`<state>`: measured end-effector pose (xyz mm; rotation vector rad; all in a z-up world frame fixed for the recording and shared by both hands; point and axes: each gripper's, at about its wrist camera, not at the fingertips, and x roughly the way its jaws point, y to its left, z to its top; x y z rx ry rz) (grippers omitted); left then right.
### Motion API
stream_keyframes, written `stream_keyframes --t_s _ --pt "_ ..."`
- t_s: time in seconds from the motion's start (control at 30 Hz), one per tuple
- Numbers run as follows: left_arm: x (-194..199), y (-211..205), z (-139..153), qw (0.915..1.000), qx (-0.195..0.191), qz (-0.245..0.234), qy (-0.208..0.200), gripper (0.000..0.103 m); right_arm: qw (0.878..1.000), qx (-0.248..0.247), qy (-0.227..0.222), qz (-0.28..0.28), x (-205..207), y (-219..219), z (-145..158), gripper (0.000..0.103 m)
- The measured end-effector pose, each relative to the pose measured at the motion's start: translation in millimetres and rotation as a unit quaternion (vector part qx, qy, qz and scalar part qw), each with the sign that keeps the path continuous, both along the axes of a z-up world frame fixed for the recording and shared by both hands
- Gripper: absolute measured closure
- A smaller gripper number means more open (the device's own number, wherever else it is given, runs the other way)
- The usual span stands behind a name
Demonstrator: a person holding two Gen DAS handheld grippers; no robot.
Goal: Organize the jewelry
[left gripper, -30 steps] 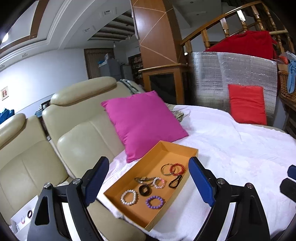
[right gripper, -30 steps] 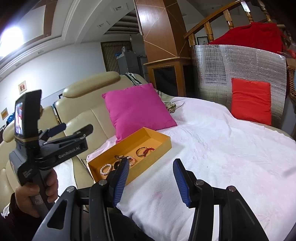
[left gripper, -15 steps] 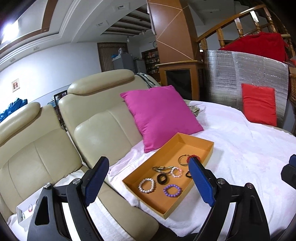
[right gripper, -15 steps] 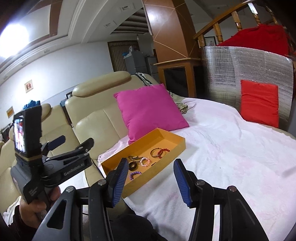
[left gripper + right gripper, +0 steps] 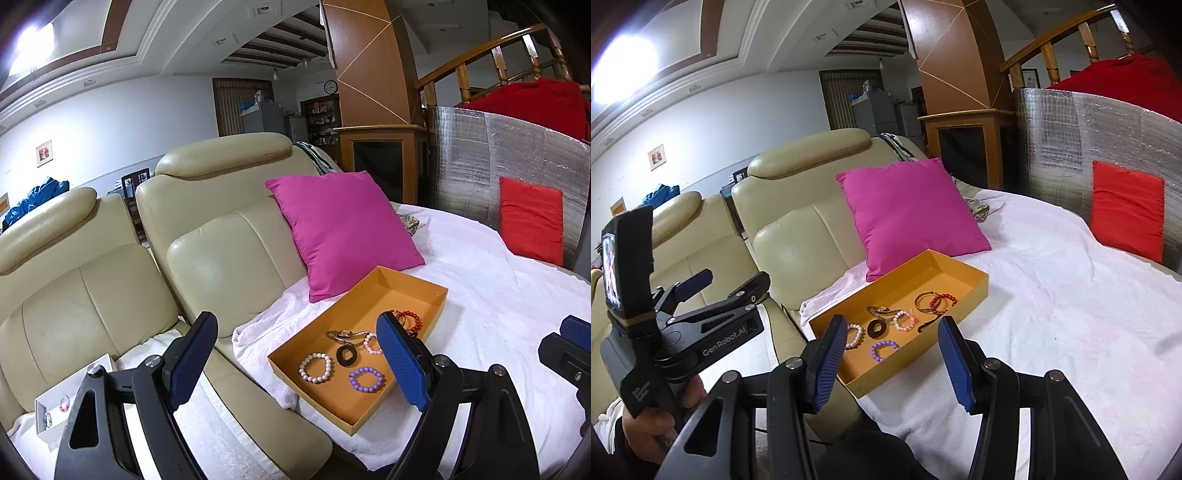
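An orange tray [image 5: 417, 284] [image 5: 964, 271] lies on a white cloth and holds several bracelets and rings: a white bead bracelet [image 5: 316, 367], a purple one [image 5: 366, 379] [image 5: 884, 349], a black ring [image 5: 346, 355] [image 5: 877, 328] and a red bead bracelet [image 5: 409, 318] [image 5: 943, 300]. My left gripper [image 5: 295, 360] is open and empty, held above and short of the tray. My right gripper [image 5: 892, 360] is open and empty, also short of the tray. A small white box [image 5: 70, 400] with jewelry sits on the sofa seat at lower left.
A pink cushion [image 5: 341, 230] leans on the cream leather sofa [image 5: 229, 258] behind the tray. A red cushion [image 5: 532, 219] rests against a silver foil panel [image 5: 491, 162] at the right. The left gripper's body [image 5: 683, 325] shows in the right wrist view.
Both views have swung left and pulled back a little, so the tray sits further right and the sofa and white box show more. Both grippers stay open.
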<state>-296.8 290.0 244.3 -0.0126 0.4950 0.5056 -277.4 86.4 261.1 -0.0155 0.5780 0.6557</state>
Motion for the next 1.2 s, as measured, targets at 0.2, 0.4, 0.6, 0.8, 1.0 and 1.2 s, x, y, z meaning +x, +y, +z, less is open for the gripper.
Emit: stream_keyframes --t_s 0.2,0.4,0.6,0.8,1.0,1.2 --pt "2.7 -0.7 -1.2 1.0 0.003 0.002 0.001 0.015 1.0 -0.002 -0.003 0.001 5.7 5.2 -1.4 0.048" --pt "4.4 -1.9 -2.1 0.9999 0.009 0.002 0.005 0.015 1.0 -0.001 0.002 0.002 10.7 8.3 -1.4 0.048" --pt "5.6 0.2 -2.1 0.9999 0.01 0.003 0.006 0.015 1.0 -0.011 0.004 0.006 19.6 19.0 -5.1 0.048" --pt "7.0 8.1 -3.7 0.9999 0.007 0.01 0.007 0.015 1.0 -0.019 0.012 0.006 31.5 30.8 -11.8 0.048" --pt "11.6 17.6 -6.5 0.9998 0.004 0.017 0.01 0.015 1.0 -0.026 0.013 0.008 41.1 42.7 -16.9 0.048" --pt "17.5 24.3 -9.1 0.9996 0.006 0.022 0.014 0.015 1.0 -0.024 0.015 0.009 48.2 49.5 -20.0 0.048"
